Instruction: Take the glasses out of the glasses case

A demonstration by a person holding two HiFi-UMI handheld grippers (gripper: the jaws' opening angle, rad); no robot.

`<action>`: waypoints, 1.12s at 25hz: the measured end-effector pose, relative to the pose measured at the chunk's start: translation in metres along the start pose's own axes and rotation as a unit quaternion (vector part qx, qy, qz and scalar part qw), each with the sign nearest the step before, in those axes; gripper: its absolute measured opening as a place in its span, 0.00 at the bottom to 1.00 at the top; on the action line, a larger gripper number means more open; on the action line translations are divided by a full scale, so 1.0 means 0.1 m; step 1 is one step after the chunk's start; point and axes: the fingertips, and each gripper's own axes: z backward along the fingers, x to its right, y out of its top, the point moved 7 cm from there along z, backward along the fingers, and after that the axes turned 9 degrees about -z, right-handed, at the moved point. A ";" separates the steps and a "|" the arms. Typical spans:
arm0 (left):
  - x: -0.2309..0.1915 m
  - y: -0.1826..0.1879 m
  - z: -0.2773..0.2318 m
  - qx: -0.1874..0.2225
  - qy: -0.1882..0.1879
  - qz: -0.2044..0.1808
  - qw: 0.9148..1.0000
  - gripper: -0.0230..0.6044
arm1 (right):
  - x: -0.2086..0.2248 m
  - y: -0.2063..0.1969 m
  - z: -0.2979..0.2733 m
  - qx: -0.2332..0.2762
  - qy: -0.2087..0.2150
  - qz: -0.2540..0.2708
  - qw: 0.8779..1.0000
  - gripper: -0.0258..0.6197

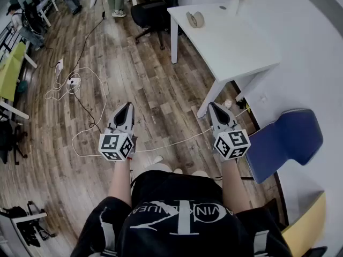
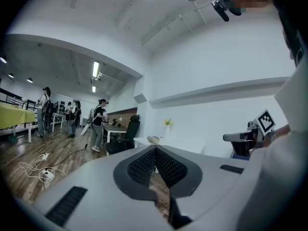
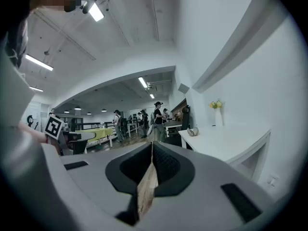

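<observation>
Reading the head view from left to right, we see white cables (image 1: 68, 82) lying in loops on the wooden floor (image 1: 155, 74). Next comes the left tool (image 1: 125, 107), held level above the floor. Its own view shows the jaws closed tip to tip, with nothing between them. Beside it is the right tool (image 1: 212, 106), also level, its jaws likewise pressed together and empty. The two tools are side by side but apart, each with its marker cube toward the person. Beyond the right tool is the white surface (image 1: 230, 42). The case (image 1: 195, 19), a small oval shape, rests near the far left corner of this surface, well apart from both tools. It is too small for us to tell whether it is open or what it holds. A vase (image 1: 234, 1) with yellow flowers is on the surface to the right of the case, near the far edge. At far right, a blue chair (image 1: 289, 138) is close to the wall.
</observation>
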 end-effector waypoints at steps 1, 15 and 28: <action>0.00 0.00 -0.02 0.001 0.001 0.002 1.000 0.06 | 0.01 0.00 -0.01 0.000 0.001 -0.003 1.000 0.08; 0.00 0.01 -0.50 0.009 -0.007 0.010 1.000 0.06 | 0.32 0.11 -0.21 0.014 -0.008 -0.006 1.000 0.08; -0.08 -0.12 -1.09 0.001 -0.021 0.019 1.000 0.06 | 0.70 0.10 -0.60 0.014 -0.027 -0.036 0.999 0.24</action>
